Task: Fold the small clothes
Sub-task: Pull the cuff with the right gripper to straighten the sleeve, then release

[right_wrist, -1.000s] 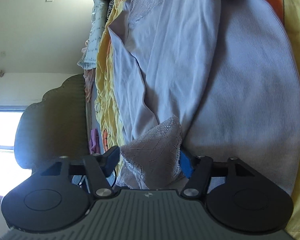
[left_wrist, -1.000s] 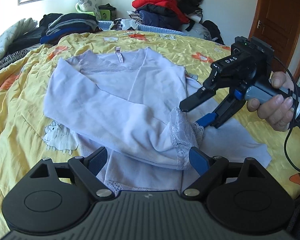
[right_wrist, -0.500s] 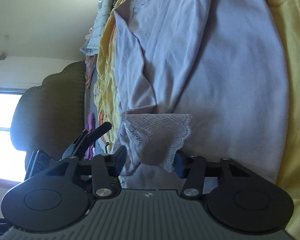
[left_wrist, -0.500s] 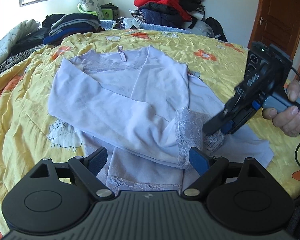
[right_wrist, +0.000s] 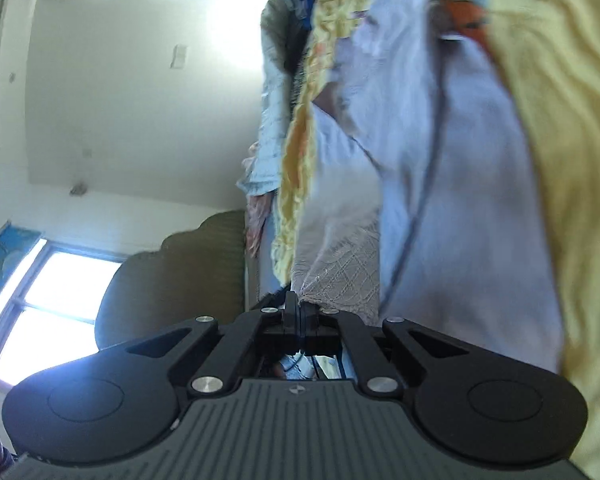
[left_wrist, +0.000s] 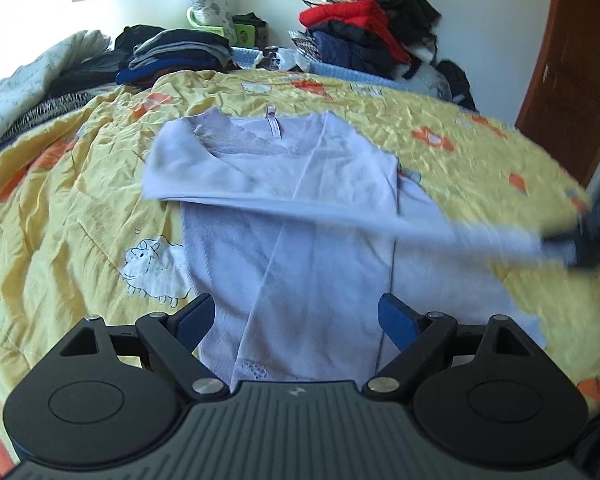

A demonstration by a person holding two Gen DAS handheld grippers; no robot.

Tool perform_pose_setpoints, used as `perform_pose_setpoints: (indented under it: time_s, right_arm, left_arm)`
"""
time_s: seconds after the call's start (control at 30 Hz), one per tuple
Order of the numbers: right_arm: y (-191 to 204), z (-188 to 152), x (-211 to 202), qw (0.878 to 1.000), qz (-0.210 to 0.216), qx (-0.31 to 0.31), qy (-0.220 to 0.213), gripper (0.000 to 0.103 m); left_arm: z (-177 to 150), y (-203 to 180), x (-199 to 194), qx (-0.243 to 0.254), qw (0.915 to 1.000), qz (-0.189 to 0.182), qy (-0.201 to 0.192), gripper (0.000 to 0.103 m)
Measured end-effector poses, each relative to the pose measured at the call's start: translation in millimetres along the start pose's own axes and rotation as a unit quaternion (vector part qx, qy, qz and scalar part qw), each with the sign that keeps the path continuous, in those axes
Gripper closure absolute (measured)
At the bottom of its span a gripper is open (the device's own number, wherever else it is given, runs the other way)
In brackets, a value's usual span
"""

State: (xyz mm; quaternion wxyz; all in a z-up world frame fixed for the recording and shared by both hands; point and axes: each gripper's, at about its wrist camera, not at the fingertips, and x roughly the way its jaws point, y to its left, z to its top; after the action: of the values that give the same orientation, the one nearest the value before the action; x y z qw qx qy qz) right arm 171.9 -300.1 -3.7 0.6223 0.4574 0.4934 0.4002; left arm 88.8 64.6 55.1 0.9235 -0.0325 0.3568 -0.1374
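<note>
A pale lilac long-sleeved top [left_wrist: 292, 216] lies on the yellow quilt [left_wrist: 68, 216], neck away from me. My left gripper [left_wrist: 296, 320] is open and empty, just above the top's lace hem. My right gripper [right_wrist: 298, 312] is shut on the lace cuff [right_wrist: 340, 272] of one sleeve. In the left wrist view that sleeve [left_wrist: 380, 222] is stretched across the top toward the right, where the right gripper [left_wrist: 588, 248] shows blurred at the frame edge. The top also shows in the right wrist view [right_wrist: 460, 200], turned sideways.
Piles of folded and loose clothes [left_wrist: 360, 32] stand at the far side of the bed, with a dark stack [left_wrist: 176, 52] at the far left. A brown wooden door [left_wrist: 572, 72] is at the right. A headboard [right_wrist: 172, 280] shows in the right wrist view.
My right gripper closed on the lace cuff and pulled the sleeve out to the right, stretching it across the top. My left gripper stayed open and drew back slightly.
</note>
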Motion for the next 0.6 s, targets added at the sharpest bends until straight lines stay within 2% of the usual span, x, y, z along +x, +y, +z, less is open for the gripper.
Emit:
perform_pose_setpoints:
  time_s: [0.1,0.2,0.27,0.37,0.43,0.5,0.6]
  right_arm:
    - [-32,-21,-11,0.998,-0.048,0.048,-0.009,0.098]
    - [-54,-36,-1,0.992,-0.117,0.056,-0.005,0.098]
    - [-54,-38,6,0.992,-0.119,0.052,0.000,0.098]
    - [-28,-35,2,0.996,-0.086,0.007,-0.007,0.098]
    - [-17,-33,-8,0.996,-0.085,-0.014,-0.012,0.098]
    - [-21,-37,-12,0.993,-0.113,-0.023,-0.006,0.098]
    - [-47,-47,-10,0.986,-0.167,0.004,0.003,0.098]
  left_arm:
    - [4,5,7,-0.025,0.9997,-0.002,0.005,0.013]
    - [10,4,12,-0.035,0.9993,-0.007,0.005,0.013]
    - [14,0,13,-0.030,0.9995,-0.005,0.007,0.013]
    - [16,-6,10,-0.019,0.9998,-0.008,0.000,0.013]
    - [16,-9,8,-0.018,0.9998,-0.008,-0.004,0.013]
    - [14,-9,10,-0.023,0.9997,-0.010,-0.004,0.013]
    - [16,-9,20,-0.037,0.9993,-0.008,0.005,0.013]
